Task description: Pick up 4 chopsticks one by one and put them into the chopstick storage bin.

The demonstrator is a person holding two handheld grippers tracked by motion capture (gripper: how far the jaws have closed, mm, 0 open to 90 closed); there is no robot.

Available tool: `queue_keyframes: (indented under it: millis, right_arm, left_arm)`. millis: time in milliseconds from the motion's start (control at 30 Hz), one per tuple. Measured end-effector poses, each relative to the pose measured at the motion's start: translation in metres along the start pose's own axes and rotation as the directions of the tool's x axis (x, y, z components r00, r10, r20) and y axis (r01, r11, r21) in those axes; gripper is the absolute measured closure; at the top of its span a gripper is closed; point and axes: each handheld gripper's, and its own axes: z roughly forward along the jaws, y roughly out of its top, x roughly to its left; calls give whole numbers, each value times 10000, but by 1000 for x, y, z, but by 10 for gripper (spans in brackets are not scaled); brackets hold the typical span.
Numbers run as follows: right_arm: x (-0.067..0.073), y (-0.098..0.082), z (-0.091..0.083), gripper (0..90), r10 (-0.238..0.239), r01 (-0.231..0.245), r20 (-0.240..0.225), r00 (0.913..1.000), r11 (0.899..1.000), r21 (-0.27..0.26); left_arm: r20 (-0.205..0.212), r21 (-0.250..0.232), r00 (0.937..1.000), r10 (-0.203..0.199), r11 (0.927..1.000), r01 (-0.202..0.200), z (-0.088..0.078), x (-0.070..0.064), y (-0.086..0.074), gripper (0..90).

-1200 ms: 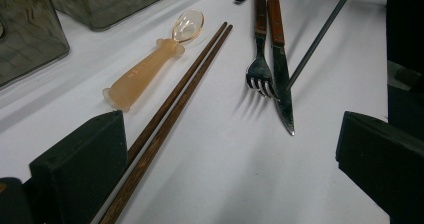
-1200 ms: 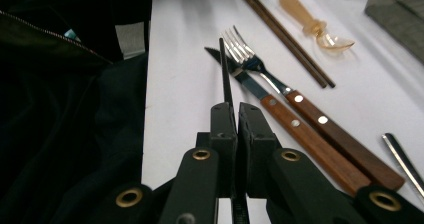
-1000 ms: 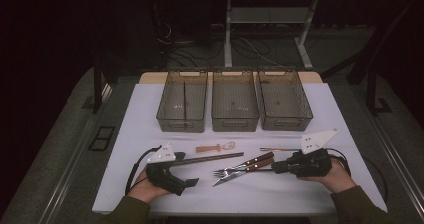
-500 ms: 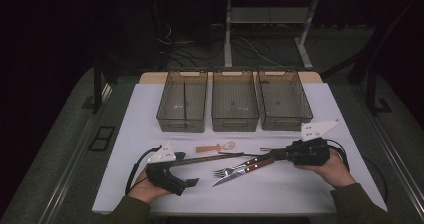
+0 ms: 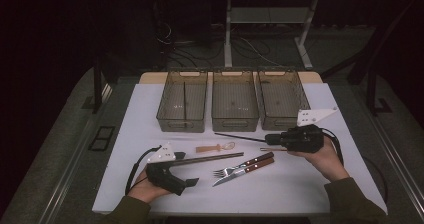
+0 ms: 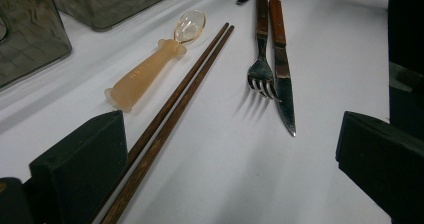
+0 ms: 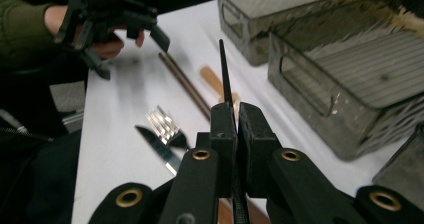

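**Black chopstick clamped and lifted**

Our right gripper [image 7: 235,119] has its jaws clamped on a black chopstick [image 7: 224,74], held above the surface [image 5: 300,184] in front of the bins [image 5: 235,104]. Our left gripper [image 6: 225,169] rests with jaws apart beside the brown chopsticks [image 6: 170,114].
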Motion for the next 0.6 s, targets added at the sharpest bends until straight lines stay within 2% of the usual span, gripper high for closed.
queue_keyframes:
  millis: [133,400,600]
  right_arm:
    - [-3,8,3,859,119,-117,58,9999,9995,-288]
    - [-6,30,14,858,320,-271,686,9971,9971,-718]
    - [-11,49,24,858,514,-419,1405,9887,9967,-697]
  left_arm:
    - [6,31,10000,23,10000,-23,1,1,0,0]
    - [-72,6,10000,-34,10000,34,-1,2,0,0]
    - [-133,-56,9998,-146,9999,145,-2,3,-1,0]
